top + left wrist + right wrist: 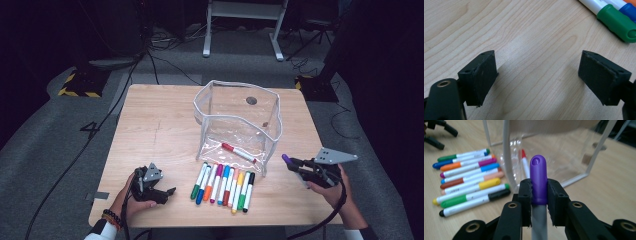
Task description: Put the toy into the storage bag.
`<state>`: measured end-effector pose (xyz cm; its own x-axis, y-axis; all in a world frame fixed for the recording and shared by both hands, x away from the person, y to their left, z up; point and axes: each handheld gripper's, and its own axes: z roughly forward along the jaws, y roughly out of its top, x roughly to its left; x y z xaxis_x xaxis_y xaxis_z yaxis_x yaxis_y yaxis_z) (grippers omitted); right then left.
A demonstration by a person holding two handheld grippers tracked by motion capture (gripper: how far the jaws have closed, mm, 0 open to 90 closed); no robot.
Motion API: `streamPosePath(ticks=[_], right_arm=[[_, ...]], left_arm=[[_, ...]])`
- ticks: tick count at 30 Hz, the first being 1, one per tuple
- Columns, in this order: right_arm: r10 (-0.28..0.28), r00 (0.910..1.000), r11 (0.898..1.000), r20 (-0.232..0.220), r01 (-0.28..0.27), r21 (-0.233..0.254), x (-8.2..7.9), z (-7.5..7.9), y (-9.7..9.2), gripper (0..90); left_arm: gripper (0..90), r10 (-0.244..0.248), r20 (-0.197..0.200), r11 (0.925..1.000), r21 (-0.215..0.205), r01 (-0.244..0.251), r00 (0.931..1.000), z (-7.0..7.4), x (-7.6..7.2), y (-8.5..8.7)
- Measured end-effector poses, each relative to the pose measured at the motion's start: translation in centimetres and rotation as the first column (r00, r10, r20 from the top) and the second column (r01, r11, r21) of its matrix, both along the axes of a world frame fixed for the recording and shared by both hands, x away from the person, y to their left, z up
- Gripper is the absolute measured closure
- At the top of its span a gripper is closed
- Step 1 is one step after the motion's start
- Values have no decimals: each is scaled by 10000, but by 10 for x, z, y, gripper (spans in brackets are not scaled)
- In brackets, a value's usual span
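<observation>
right gripper (pixel 539 202): fingers pinching the purple marker (pixel 538 180) just below its cap – cap sticks out past the tips, grey barrel runs back between them. It's lifted off the desk (pixel 155 125) at the right edge.

purple marker spot: in the air, just right of the clear pouch (pixel 240 122), near its front corner.

left gripper (pixel 162 192): resting low at the near-left of the desk, fingers (pixel 480 75) spread wide with nothing but bare wood between them.

marker row (pixel 223 186): lying side by side near the front edge, right in front of the pouch.

red marker (pixel 239 152): already inside the pouch, lying flat on its bottom.
</observation>
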<state>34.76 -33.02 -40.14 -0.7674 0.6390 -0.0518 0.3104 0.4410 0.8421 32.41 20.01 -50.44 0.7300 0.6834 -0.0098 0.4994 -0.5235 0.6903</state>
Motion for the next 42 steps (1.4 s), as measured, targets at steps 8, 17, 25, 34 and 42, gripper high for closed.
streamPosePath(ticks=[8, 17, 25, 34, 42], right_arm=[[-21, 9950, 10000, 997, 27, -56, 20, 66, 4, 747], [305, 9881, 9995, 1506, -286, -146, 44, 118, 31, 747], [763, 9862, 9969, 1466, -725, -312, 71, 150, 72, 747], [1289, 9860, 9893, 1061, -1205, -822, 97, 151, 122, 747], [1506, 9878, 9795, 391, -1437, -1410, 115, 136, 154, 747]], left_arm=[[156, -7, 8, 10000, 4, 7, 10000, 0, 0, 0], [155, -9, -3, 10000, -22, 9, 10000, 0, 0, 0], [155, -40, 41, 10000, 49, 40, 10000, 0, 1, 0], [155, -46, 38, 10000, 47, 46, 10000, 0, 1, 0], [155, -52, 27, 10000, 42, 52, 10000, 0, 1, 0]])
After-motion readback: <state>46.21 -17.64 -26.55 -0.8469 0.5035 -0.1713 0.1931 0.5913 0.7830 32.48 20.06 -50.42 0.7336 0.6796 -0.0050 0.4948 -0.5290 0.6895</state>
